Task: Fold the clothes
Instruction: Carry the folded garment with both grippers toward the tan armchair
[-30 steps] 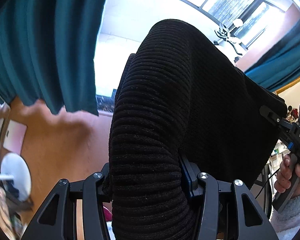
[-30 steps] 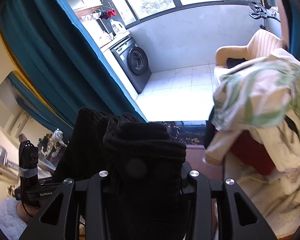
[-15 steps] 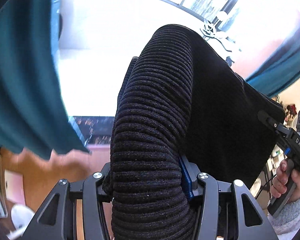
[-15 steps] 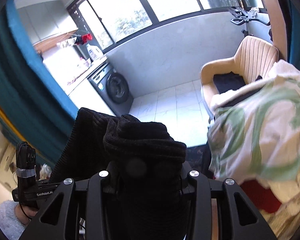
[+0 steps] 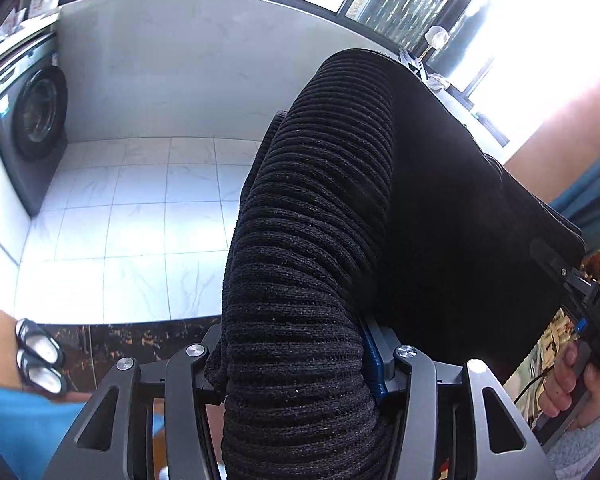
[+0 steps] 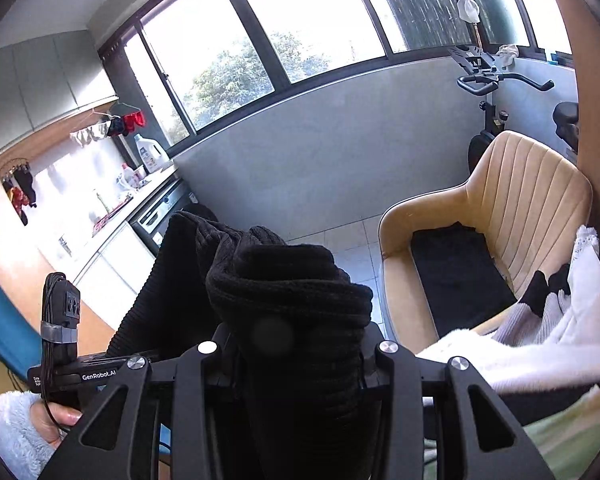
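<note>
Both jaws clamped on black knit (image 5: 308, 264): left gripper (image 5: 296, 364) w/ a thick bunch, right gripper (image 6: 296, 344) likewise. Knit hangs between them, off any surface. Risk: bulky roll probably slips out, since the bite looks shallow.

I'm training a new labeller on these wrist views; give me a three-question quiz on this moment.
1. True or false: the left tool is clamped on the black knit garment.
2. What sits on the seat of the tan chair? A) a dark cushion B) a laundry bottle C) shoes
3. Fill in: the appliance against the wall in the left wrist view is a ______.

Key: 1 true; 2 A; 3 washing machine.
</note>
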`<state>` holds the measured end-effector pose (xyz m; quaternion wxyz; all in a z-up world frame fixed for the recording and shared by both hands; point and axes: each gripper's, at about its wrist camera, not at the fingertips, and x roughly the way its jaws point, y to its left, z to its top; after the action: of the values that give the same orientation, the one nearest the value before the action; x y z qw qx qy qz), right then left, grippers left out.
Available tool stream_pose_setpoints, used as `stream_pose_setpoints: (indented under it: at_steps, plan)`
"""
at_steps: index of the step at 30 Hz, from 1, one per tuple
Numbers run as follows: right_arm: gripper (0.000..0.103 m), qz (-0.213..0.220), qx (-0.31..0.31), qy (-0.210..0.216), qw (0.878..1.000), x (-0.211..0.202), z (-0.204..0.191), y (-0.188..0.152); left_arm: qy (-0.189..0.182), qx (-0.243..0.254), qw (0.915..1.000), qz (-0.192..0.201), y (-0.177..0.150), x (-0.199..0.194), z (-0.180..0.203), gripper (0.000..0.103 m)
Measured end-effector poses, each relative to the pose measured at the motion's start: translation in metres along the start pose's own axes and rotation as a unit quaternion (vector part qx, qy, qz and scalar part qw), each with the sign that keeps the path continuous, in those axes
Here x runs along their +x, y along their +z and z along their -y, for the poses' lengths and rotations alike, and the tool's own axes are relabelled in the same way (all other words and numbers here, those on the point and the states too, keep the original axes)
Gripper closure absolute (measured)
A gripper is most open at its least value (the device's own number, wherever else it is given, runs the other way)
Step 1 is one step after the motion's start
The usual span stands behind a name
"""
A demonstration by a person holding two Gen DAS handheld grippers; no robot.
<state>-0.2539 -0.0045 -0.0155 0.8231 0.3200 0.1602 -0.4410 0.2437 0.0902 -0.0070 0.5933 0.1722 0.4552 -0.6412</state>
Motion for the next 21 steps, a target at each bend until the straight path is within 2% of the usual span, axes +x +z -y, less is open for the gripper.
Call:
stream_pose_setpoints:
  at_steps: [4, 7, 10, 12, 14, 18, 21]
  plan:
    - [0.063, -0.01, 0.034, -0.021, 0.999, 0.044, 0.035, 0.018, -0.003, 0.034, 0.9991, -0.026, 0.061, 0.064, -0.007, 0.054]
    - [0.063, -0.021, 0.057, -0.044, 0.997, 0.082, 0.065, 0.022, -0.013, 0.054, 0.9966, -0.06, 0.094, 0.122, -0.009, 0.054]
    - [0.063, -0.027, 0.1, -0.072, 0.992, 0.127, 0.098, 0.023, -0.032, 0.081, 0.9914, -0.097, 0.128, 0.191, -0.019, 0.054]
    - [0.063, -0.019, 0.126, -0.105, 0.986, 0.156, 0.116, 0.021, -0.045, 0.111, 0.9856, -0.119, 0.152, 0.239, -0.024, 0.054]
    - [0.063, -0.017, 0.18, -0.131, 0.975, 0.182, 0.137, 0.017, -0.05, 0.139, 0.9781, -0.147, 0.169, 0.281, -0.019, 0.054]
    - [0.063, -0.022, 0.267, -0.177, 0.947, 0.222, 0.179, 0.009, -0.064, 0.199, 0.9558, -0.206, 0.2, 0.361, 0.007, 0.054]
    - [0.063, -0.019, 0.321, -0.21, 0.923, 0.242, 0.217, 0.004, -0.081, 0.227, 0.9414, -0.236, 0.213, 0.408, 0.034, 0.054]
